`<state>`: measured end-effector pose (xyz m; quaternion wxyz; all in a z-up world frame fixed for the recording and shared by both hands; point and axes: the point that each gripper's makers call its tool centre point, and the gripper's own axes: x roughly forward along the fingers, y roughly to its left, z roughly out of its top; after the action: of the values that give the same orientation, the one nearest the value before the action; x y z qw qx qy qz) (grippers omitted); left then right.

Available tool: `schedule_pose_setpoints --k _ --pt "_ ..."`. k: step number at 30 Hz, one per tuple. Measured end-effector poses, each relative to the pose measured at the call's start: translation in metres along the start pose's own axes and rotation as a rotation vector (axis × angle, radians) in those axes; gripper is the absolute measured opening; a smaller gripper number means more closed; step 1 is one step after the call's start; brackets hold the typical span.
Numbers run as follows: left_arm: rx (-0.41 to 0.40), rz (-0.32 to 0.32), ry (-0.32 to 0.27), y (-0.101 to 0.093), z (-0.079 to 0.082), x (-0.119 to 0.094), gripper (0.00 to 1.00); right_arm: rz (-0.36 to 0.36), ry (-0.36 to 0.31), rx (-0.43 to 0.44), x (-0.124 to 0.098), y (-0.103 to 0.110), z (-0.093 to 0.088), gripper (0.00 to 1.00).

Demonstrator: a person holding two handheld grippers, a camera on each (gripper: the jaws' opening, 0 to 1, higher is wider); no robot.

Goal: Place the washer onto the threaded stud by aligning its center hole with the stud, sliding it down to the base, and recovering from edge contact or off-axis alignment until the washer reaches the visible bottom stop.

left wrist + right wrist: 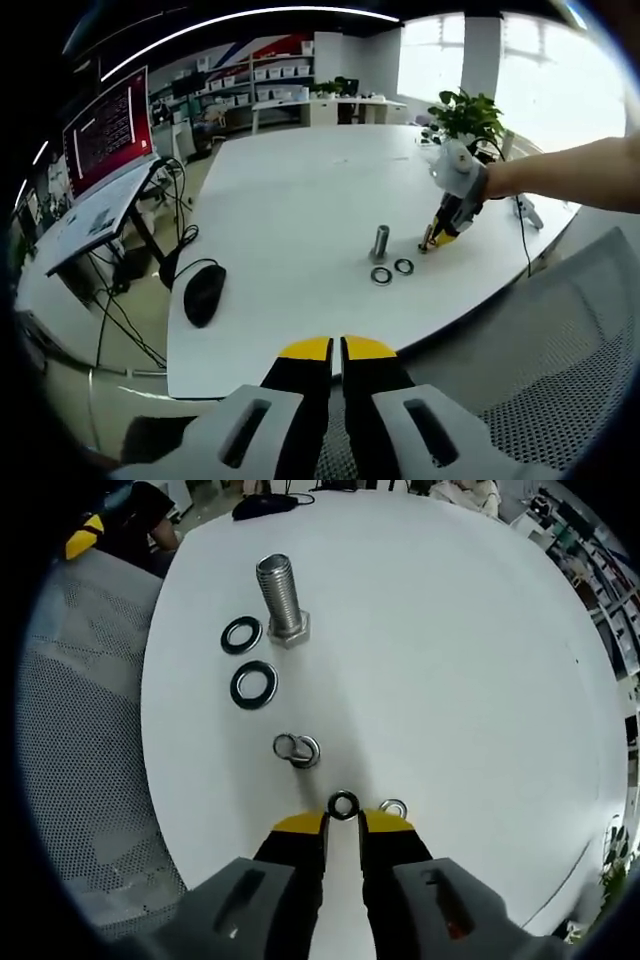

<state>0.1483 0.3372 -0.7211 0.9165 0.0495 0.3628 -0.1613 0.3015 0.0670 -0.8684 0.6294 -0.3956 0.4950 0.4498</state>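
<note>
R gripper (343,820) low over the white tabletop (450,660), jaws nearly together w/ a small washer (343,805) right at the tips. Looks pinched, but can't tell if it's truly clamped or just touched. Threaded stud (280,602) stands upright on its hex base further in, well apart from the tips. Two flat washers (253,683) lie just beside the stud, toward the table edge nearest the mesh chair (80,740); a spring washer (298,750) sits between them and the gripper, another small one (393,808) beside the R tip.

L gripper (336,349) hangs off the near edge, jaws together, holding nothing.

Step, as I read it: pickup. Next: secure the grip, lift, carry over the stud, center the hole on its axis, lower to the base.
</note>
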Motion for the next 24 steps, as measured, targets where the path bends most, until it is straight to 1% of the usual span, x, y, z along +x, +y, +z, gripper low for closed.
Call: schedule_pose_setpoints --k 1,2,3,6,8,11,12,13,14,15,17,20,24 --pt "0.000 0.000 0.000 0.0001 0.0000 0.0001 0.01 -0.001 0.007 -0.028 0.0003 0.0005 0.0003 0.15" --pt "0.000 0.001 -0.001 0.0001 0.0001 0.0001 0.01 -0.002 0.009 -0.019 0.0010 0.0007 0.0006 0.15" --pt "0.000 0.001 -0.001 0.0001 0.0001 0.0001 0.01 -0.014 0.025 0.008 0.0010 0.0001 -0.0001 0.15" --pt "0.000 0.001 0.000 0.0003 -0.0001 0.0000 0.01 -0.014 0.046 -0.023 0.0008 0.0024 0.0011 0.15" --pt "-0.001 0.002 -0.001 0.0005 0.0000 -0.0001 0.01 -0.011 0.068 -0.018 0.0021 0.0005 0.0011 0.15" --pt "-0.002 0.004 0.000 0.0007 0.0000 0.0001 0.01 0.004 0.077 -0.013 0.0007 0.0001 0.0012 0.15" --pt "-0.001 0.004 -0.001 0.0007 0.0000 0.0001 0.01 0.011 0.073 0.023 0.0001 -0.0012 0.0006 0.16" --pt "-0.001 0.004 -0.001 0.0007 0.0002 0.0000 0.01 -0.008 0.060 0.064 -0.0005 -0.0042 0.0015 0.18" --pt "-0.001 0.004 -0.001 0.0007 0.0001 0.0000 0.01 -0.009 0.029 0.092 -0.0018 -0.0053 0.0047 0.23" --pt "-0.002 0.004 0.000 0.0006 -0.0001 -0.0002 0.01 0.019 0.023 0.095 -0.0028 -0.0020 0.0049 0.28" --pt "-0.002 0.005 -0.002 0.0008 0.0002 -0.0002 0.01 0.033 0.004 0.103 -0.0037 -0.0003 0.0068 0.28" --pt "-0.002 0.006 -0.002 0.0011 0.0003 -0.0001 0.01 0.013 0.015 0.073 -0.0028 -0.0012 0.0056 0.27" --pt "-0.002 0.005 0.000 0.0012 0.0000 0.0000 0.01 0.035 0.010 0.066 0.0009 0.0006 0.0070 0.25"
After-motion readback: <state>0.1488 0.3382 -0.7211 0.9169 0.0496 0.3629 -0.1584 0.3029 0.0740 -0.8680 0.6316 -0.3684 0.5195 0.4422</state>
